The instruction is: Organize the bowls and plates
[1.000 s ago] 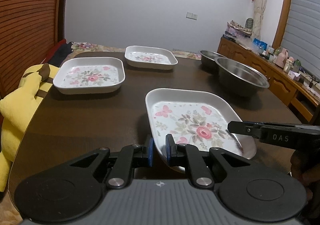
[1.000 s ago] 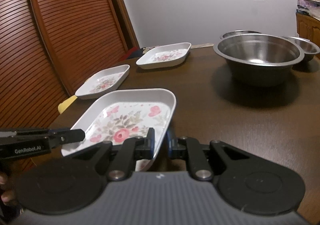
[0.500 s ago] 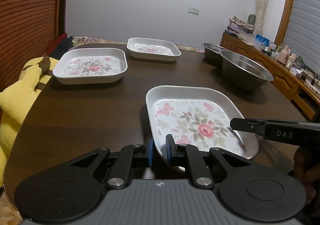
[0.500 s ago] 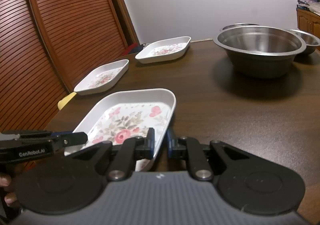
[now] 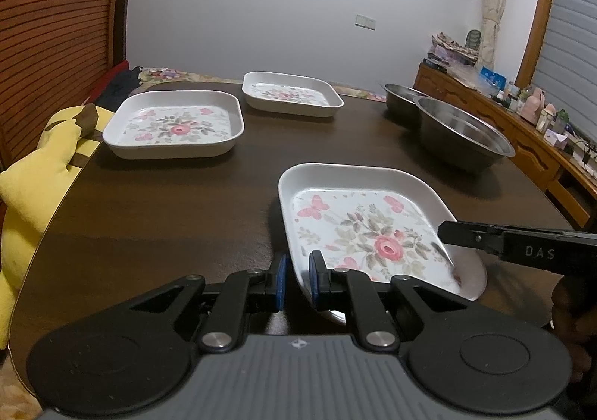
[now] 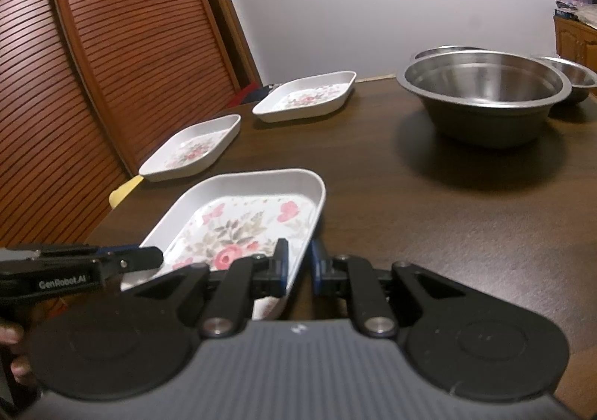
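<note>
A white square floral plate [image 5: 365, 226] is held by both grippers above the dark table [image 5: 186, 203]. My left gripper [image 5: 296, 280] is shut on its near left rim. My right gripper [image 6: 297, 267] is shut on its right rim, and the plate shows in the right wrist view [image 6: 242, 218]. Two more floral plates stand on the table: one at the left [image 5: 175, 123] and one further back [image 5: 291, 93]. A large steel bowl [image 5: 462, 138] stands at the right, with a smaller steel bowl [image 5: 401, 99] behind it.
A yellow cloth [image 5: 33, 166] hangs at the table's left edge. A slatted wooden door [image 6: 93, 58] stands to the left. A wooden sideboard [image 5: 522, 136] with clutter runs along the right wall. In the right wrist view a third steel bowl [image 6: 574, 75] stands at far right.
Both grippers have carried the held plate forward and up over the table. The other plates and bowls look nearer. Both grips are unchanged.
</note>
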Action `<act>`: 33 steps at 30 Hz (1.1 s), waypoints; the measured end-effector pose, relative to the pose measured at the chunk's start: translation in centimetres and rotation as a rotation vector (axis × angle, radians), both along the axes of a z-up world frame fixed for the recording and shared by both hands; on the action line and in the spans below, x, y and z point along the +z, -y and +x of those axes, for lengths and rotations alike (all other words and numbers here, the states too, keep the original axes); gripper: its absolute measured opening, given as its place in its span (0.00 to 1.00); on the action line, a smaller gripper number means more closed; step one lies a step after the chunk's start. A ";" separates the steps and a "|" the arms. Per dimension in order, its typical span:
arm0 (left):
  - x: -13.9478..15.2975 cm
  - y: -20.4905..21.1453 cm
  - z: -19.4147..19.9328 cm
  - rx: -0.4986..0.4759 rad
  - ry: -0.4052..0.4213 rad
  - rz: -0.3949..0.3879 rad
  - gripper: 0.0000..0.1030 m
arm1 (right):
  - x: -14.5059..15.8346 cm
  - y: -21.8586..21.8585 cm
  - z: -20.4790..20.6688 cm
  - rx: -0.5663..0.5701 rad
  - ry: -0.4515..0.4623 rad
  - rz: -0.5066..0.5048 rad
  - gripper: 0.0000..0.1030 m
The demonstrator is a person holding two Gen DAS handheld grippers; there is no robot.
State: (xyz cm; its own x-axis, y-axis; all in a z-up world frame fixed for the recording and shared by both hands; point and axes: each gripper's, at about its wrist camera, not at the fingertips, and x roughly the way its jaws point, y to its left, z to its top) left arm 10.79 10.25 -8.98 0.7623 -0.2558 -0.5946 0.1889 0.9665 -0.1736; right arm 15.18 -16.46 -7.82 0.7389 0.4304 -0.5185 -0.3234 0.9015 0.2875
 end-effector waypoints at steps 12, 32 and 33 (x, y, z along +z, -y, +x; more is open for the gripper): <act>1.9 -1.3 0.5 0.032 0.034 0.014 0.25 | 2.9 0.7 -0.3 0.014 0.083 -0.008 0.15; 4.2 -8.7 8.3 0.100 0.086 0.052 0.68 | 9.0 -7.7 7.8 0.289 0.085 -0.054 0.50; 4.2 -9.1 8.8 0.107 0.086 0.050 0.68 | 9.0 -8.1 8.1 0.296 0.084 -0.059 0.50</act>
